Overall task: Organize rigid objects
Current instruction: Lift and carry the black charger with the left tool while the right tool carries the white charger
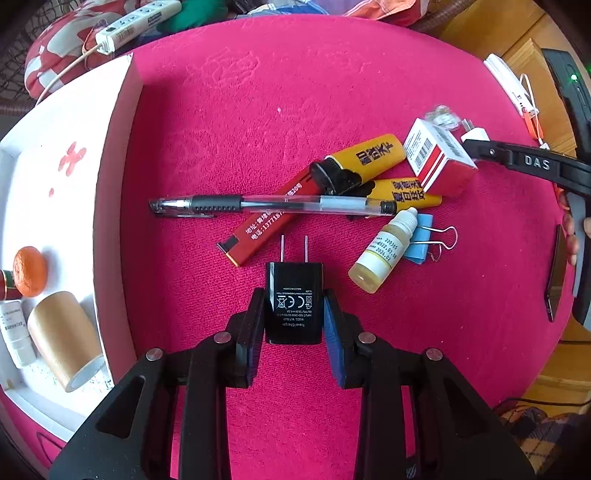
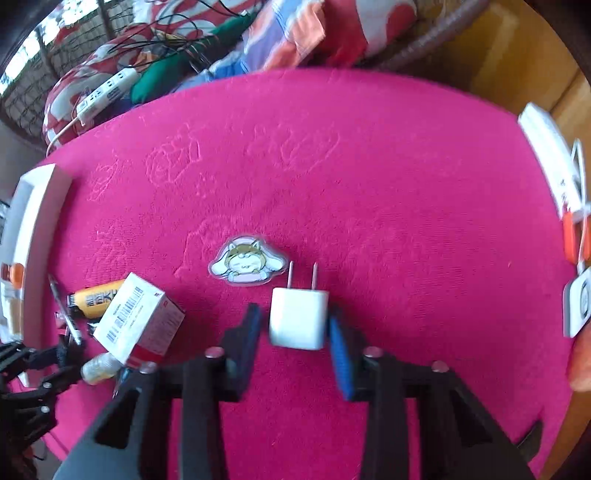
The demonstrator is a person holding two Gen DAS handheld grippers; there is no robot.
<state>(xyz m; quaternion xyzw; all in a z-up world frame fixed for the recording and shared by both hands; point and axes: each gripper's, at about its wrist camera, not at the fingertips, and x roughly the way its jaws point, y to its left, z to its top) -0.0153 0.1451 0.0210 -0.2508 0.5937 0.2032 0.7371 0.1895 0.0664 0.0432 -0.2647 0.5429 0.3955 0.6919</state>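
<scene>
on the far left of the left wrist view a white tray (image 1: 110, 155) rests on the pink cloth (image 1: 295, 92), holding a small orange (image 1: 29, 271), a roll of brown tape (image 1: 64, 338) and a white bottle (image 1: 16, 332). beyond its far corner a white power strip (image 1: 138, 24) lies on patterned bedding. right of the tray, a clear pen (image 1: 273, 204) lies across a red lighter (image 1: 273, 218), with two yellow lighters (image 1: 364, 158) just behind it. in the near middle the left gripper (image 1: 294, 325) has its jaws clenched on a black charger (image 1: 294, 302), prongs pointing away. to the right lie a small dropper bottle (image 1: 382, 251) touching a blue binder clip (image 1: 419, 240), and a red and white box (image 1: 439, 162) leaning on the lighters.

in the right wrist view the same box (image 2: 138, 325) sits at the left by a lighter. a cat sticker (image 2: 245, 262) lies flat in the middle of the cloth. just right of it, the right gripper (image 2: 295, 332) holds a white charger (image 2: 298, 319) between its pads; the right pad touches it, while the frame is blurred and i cannot tell whether the left one does.
</scene>
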